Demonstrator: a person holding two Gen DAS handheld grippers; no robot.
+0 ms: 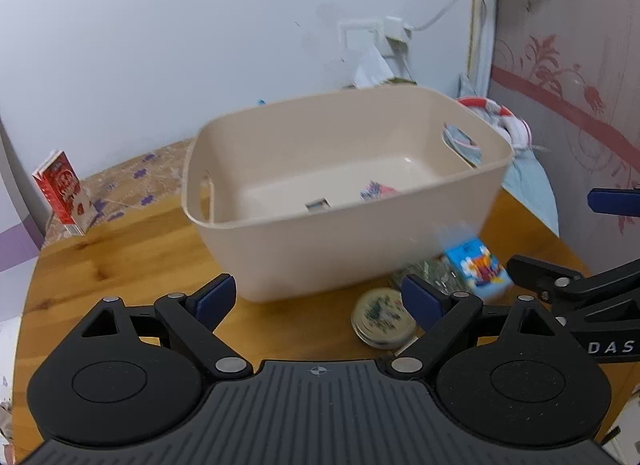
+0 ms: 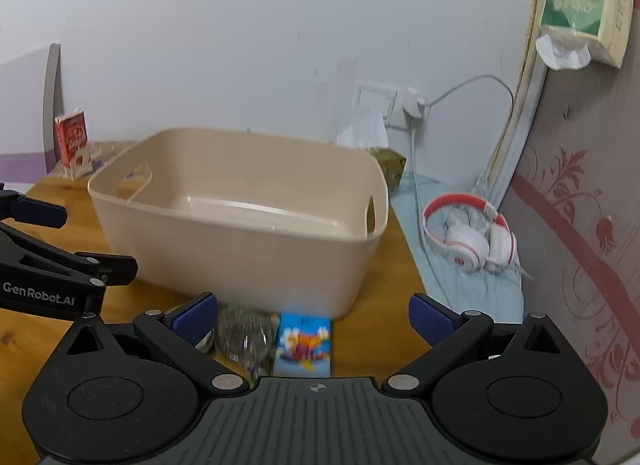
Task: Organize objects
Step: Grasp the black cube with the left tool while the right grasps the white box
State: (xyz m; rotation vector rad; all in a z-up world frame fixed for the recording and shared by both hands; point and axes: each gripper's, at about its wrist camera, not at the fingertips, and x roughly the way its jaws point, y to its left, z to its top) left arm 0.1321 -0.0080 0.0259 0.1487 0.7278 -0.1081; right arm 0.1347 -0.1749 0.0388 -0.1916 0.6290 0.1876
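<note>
A beige plastic bin point(image 1: 348, 233) stands in the middle of the wooden table point(image 1: 120, 265), its near wall facing both cameras; in the left wrist view two small packets point(image 1: 348, 197) already lie on its floor, one blue-and-white, one pink and blue, too blurred to name; so part of the sorting looks done.

Three things remain on the table just outside the bin's near right corner: a blue carton point(image 2: 304, 341) with a cartoon print, a clear jar of greenish dried stuff point(image 2: 244, 333) touching it on the left, and a round printed lid point(image 1: 382, 317) lying flat, nearer and further left; whether the lid belongs to the jar I cannot tell; a red carton point(image 1: 62, 193) stands upright far off at the left edge of the table, well apart from the rest.

The left gripper point(image 1: 318, 299) hangs before the bin's near wall with its jaws wide apart and nothing between them; the right gripper point(image 2: 312, 317) is likewise spread and empty, with the blue carton and jar just beyond its fingertips; that pair seems the likely next pick, the right tool being nearest.

By my reckoning the task is under halfway; white-and-red headphones point(image 2: 472, 241) lie on a pale blue cloth point(image 2: 480, 289) right of the table, and whether they count I cannot say.
</note>
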